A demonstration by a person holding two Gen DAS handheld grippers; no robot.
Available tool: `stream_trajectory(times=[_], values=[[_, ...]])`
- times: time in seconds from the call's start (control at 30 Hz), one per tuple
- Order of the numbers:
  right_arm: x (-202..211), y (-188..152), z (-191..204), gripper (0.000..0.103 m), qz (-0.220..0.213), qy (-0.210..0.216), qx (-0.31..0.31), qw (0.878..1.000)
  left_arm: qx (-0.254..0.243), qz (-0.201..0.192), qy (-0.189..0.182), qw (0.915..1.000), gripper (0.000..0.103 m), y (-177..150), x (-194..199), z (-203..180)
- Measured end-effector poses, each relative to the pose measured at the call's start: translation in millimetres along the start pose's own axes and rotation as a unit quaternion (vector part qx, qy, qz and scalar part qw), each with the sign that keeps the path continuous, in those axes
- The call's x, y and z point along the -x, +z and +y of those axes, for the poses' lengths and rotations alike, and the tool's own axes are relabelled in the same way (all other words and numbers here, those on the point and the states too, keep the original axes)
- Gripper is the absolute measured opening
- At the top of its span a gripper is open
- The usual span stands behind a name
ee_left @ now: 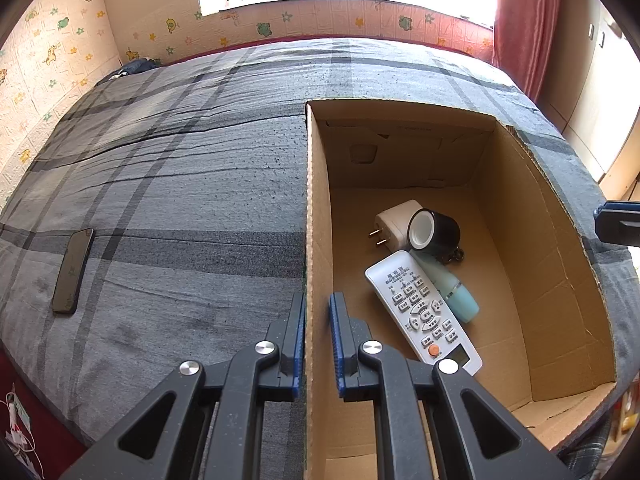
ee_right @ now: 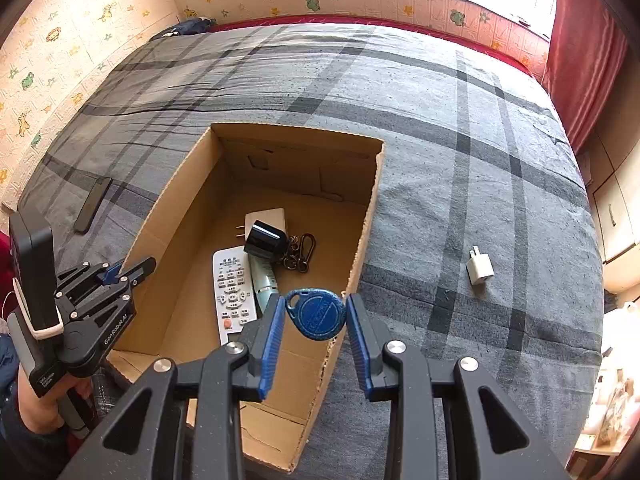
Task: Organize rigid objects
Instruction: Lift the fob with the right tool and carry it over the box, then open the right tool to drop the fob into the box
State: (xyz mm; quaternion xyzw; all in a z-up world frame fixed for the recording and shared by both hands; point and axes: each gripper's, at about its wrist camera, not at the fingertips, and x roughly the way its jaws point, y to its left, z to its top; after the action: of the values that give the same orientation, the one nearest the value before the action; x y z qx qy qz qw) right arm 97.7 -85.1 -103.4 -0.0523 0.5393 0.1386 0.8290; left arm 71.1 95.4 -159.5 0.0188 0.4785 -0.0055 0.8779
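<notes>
Right claw [ee_right: 315, 316]: pads set against either edge of one blue key fob [ee_right: 317, 314], pinching it above the near right wall of the cardboard box [ee_right: 362, 240]; whether the fob is fully gripped or about to drop cannot be told. Left claw [ee_left: 317, 344]: fingers straddling the box's left wall, the outer pad touching the cardboard, a narrow gap showing on the inner side; apparently steadying the box, though a firm clamp cannot be confirmed. Box contents, on the floor of the box, clustered and touching: one white remote control [ee_left: 424, 312]; one pale teal bottle [ee_left: 452, 292], partly under the remote; one black cap with white lining [ee_left: 434, 232]; one large white plug adapter [ee_left: 394, 222]; one bunch of key rings with carabiner [ee_right: 300, 250]. Outside the box, on the grey plaid bed [ee_right: 460, 140]: one small white charger [ee_right: 480, 272], right of the box; one dark phone [ee_left: 73, 272], well to the left. Progress, judged: five items stowed, one fob in hand, two items remaining on the bed.
</notes>
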Motion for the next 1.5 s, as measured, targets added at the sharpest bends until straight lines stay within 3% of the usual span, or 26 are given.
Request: stream_trajectory(times=[0.5,1.17,1.5], values=[[-52.8,21.2,38.1,0.033,0.032,0.003,0.024,0.999,0.002,-0.007,-0.004,1.0,0.011,1.2,3.8,2.7],[-114.4,23.6,41.7,0.033,0.085,-0.043,0.015,0.995,0.003,-0.007,-0.006,1.0,0.011,0.5,2.7,4.3],[-122.8,25.6,44.6,0.034,0.084,-0.054,0.012,0.995,0.003,-0.007,-0.005,1.0,0.011,0.8,2.2,3.9]])
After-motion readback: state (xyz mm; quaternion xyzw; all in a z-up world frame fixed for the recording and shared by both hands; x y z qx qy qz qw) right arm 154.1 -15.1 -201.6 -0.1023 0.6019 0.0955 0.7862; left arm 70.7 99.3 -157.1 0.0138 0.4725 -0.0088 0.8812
